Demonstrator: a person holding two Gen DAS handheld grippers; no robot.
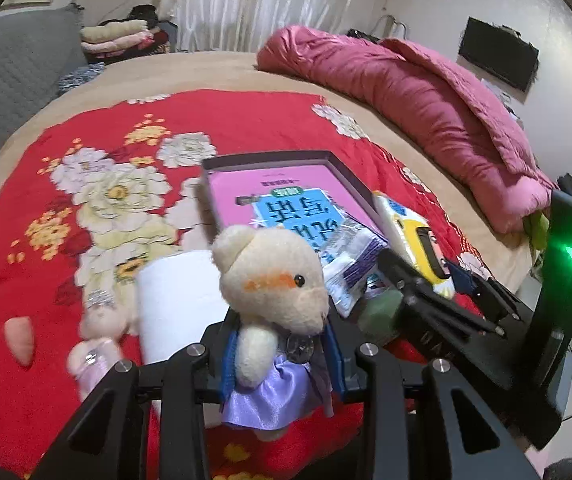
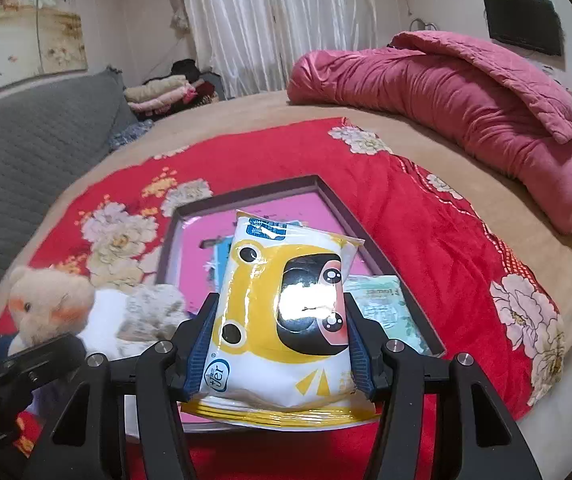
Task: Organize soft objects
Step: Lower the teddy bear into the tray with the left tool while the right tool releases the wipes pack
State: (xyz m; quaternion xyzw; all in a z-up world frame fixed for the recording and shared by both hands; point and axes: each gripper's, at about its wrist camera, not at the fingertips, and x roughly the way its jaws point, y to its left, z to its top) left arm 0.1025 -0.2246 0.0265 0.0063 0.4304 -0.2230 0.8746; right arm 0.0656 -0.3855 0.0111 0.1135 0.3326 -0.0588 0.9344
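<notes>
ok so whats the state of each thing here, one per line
left tongs: shut on the cream plush bear in a purple satin skirt, held upright
right tongs: shut on the yellow and white plastic tissue pack
dark shallow tray: open, pink booklet inside
white paper roll: standing on the red floral blanket
pink quilt: bunched up

cream bear (image 1: 270,276), red floral blanket (image 1: 86,200), pink quilt (image 2: 466,104)
</notes>
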